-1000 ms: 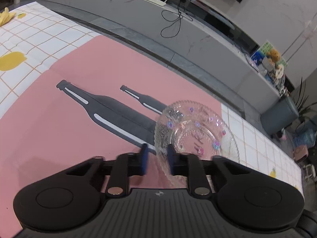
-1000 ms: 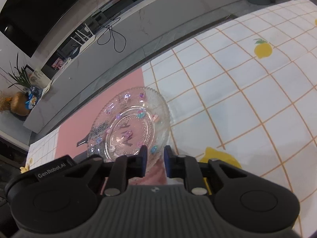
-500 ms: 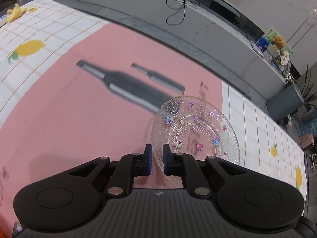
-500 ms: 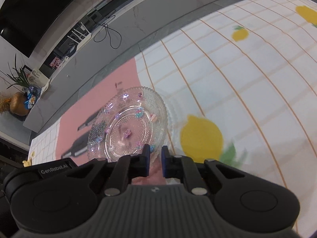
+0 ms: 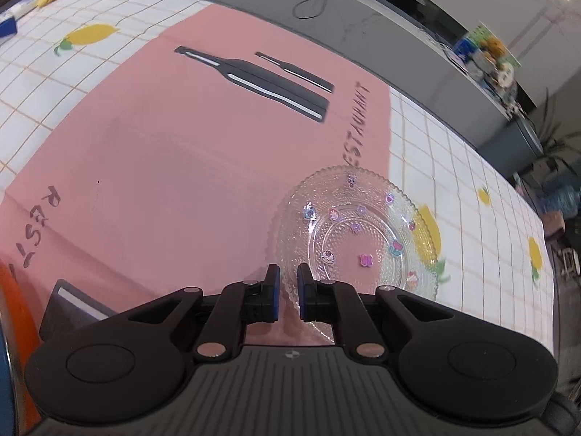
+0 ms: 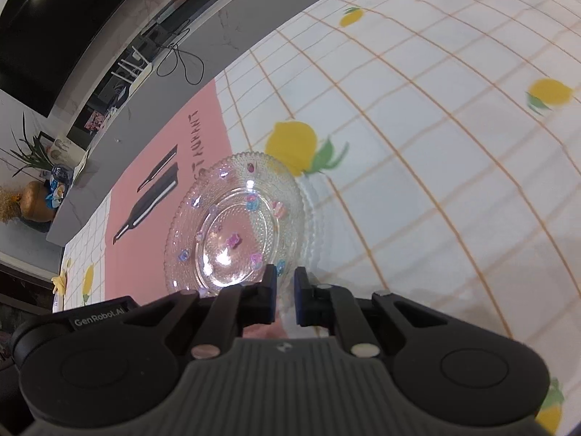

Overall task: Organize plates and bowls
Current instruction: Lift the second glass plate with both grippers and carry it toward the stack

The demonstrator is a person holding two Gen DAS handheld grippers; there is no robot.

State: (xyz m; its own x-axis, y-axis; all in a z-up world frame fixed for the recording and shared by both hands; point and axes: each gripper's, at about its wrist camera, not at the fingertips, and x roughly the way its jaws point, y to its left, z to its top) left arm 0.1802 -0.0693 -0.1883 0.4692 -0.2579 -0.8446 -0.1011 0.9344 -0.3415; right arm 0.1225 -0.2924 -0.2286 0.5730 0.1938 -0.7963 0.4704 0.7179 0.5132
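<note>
Glass plate (image 5: 357, 234) (rim clamped by both grippers (image 5: 287, 292) (image 6: 284, 296)) straddled the pink mat's (image 5: 181, 167) edge. Its near rim was hidden behind the fingers (image 6: 269, 290).

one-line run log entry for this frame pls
left gripper: shut on clear beaded glass plate rim | right gripper: shut on same plate | plate: straddling pink mat edge
</note>
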